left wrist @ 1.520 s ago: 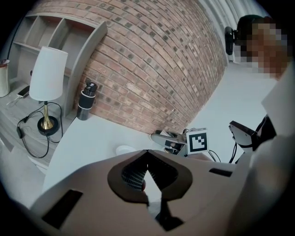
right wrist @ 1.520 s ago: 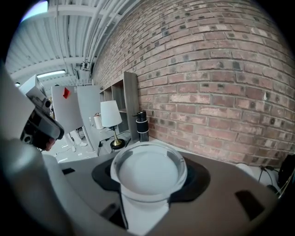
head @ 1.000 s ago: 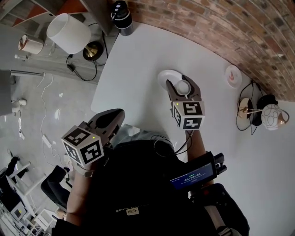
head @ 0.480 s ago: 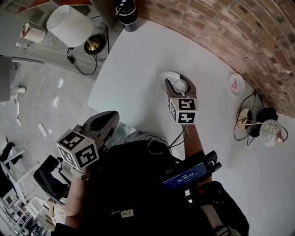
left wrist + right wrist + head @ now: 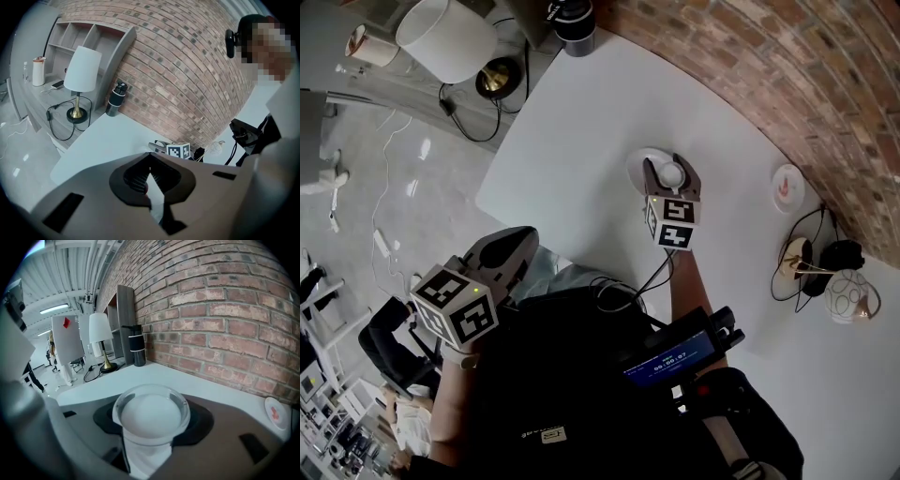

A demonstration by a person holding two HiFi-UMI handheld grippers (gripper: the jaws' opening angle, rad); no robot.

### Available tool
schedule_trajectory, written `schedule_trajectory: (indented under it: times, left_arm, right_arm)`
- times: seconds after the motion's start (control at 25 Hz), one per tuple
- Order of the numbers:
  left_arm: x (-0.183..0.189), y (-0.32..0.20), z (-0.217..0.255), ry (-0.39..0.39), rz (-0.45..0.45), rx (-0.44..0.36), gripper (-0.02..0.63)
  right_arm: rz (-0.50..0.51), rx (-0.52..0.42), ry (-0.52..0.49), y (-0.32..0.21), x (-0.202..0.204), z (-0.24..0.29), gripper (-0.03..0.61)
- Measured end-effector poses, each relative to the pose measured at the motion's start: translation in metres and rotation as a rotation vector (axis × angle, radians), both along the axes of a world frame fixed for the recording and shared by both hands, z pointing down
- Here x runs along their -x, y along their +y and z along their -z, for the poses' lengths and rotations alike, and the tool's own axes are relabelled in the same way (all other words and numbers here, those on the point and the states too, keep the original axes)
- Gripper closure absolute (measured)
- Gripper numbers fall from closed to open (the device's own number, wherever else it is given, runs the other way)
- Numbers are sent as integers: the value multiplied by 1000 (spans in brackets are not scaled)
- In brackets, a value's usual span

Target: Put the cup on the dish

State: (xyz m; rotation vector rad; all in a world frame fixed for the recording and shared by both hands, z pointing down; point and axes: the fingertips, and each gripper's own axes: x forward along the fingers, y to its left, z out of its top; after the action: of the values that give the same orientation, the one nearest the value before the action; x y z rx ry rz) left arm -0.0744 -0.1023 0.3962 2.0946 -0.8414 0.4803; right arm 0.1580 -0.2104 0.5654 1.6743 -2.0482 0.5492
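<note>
In the head view my right gripper (image 5: pixel 672 176) is shut on a small white cup (image 5: pixel 672 173), its fingers on either side of it. The cup sits over the right part of a white dish (image 5: pixel 638 166) on the white table (image 5: pixel 581 131); whether it touches the dish I cannot tell. The right gripper view shows the cup (image 5: pixel 151 420) upright between the jaws of the right gripper (image 5: pixel 152 401), which hides the dish. My left gripper (image 5: pixel 508 251) hangs off the table's near edge, shut and empty; in its own view the left gripper (image 5: pixel 151 177) shows its jaws together.
A small saucer with a red mark (image 5: pixel 787 187) lies by the brick wall. A black tumbler (image 5: pixel 573 23) stands at the table's far corner, a white-shaded lamp (image 5: pixel 445 37) beyond it. A lamp and cables (image 5: pixel 825 272) sit at the right edge.
The head camera has shifted a little. My right gripper stays shut on the cup over the dish. The left gripper has barely moved.
</note>
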Motion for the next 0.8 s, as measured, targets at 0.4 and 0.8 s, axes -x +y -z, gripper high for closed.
schedule_trajectory:
  times: [0.4,0.8]
  left_arm:
    - [1,0,-13,3,39,39,609]
    - [4,7,-17,-20,66,59,609]
  right_arm:
    - [-7,33,8,-7,-8,-32,328]
    - [-21,37,20,-7,-11,-56,329]
